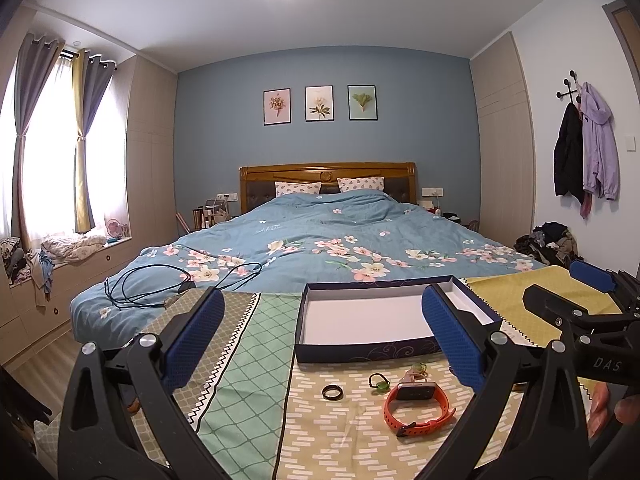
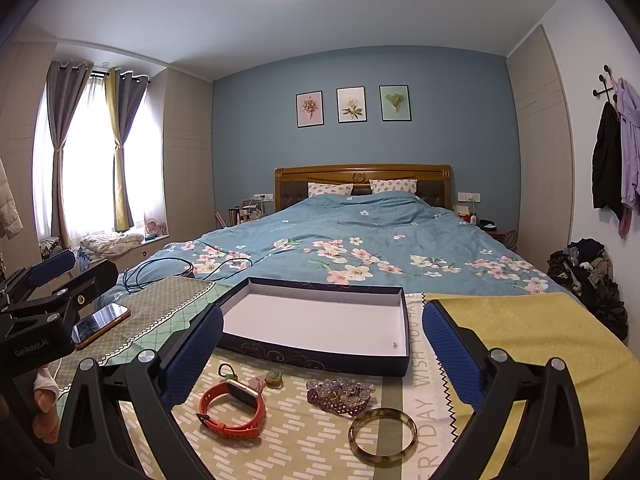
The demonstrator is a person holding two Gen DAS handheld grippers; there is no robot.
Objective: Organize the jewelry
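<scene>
An empty dark blue box (image 1: pixel 366 350) with a white inside lies on the patterned cloth; it also shows in the right wrist view (image 2: pixel 320 354). In front of it lie an orange watch (image 1: pixel 416 412) (image 2: pixel 234 410), a dark ring (image 1: pixel 333 392), a green pendant (image 1: pixel 380 384) (image 2: pixel 228 372), a small green charm (image 1: pixel 418 369) (image 2: pixel 273 378), a purple bead bracelet (image 2: pixel 340 394) and a mottled bangle (image 2: pixel 382 432). My left gripper (image 1: pixel 324 344) is open and empty above the jewelry. My right gripper (image 2: pixel 322 356) is open and empty, also above it.
A phone (image 2: pixel 102 324) lies on the cloth at the left. A yellow cloth (image 2: pixel 532 344) covers the right side. Behind is a bed (image 1: pixel 320 240) with a black cable (image 1: pixel 160 284). Clothes are piled at the right wall (image 2: pixel 588 276).
</scene>
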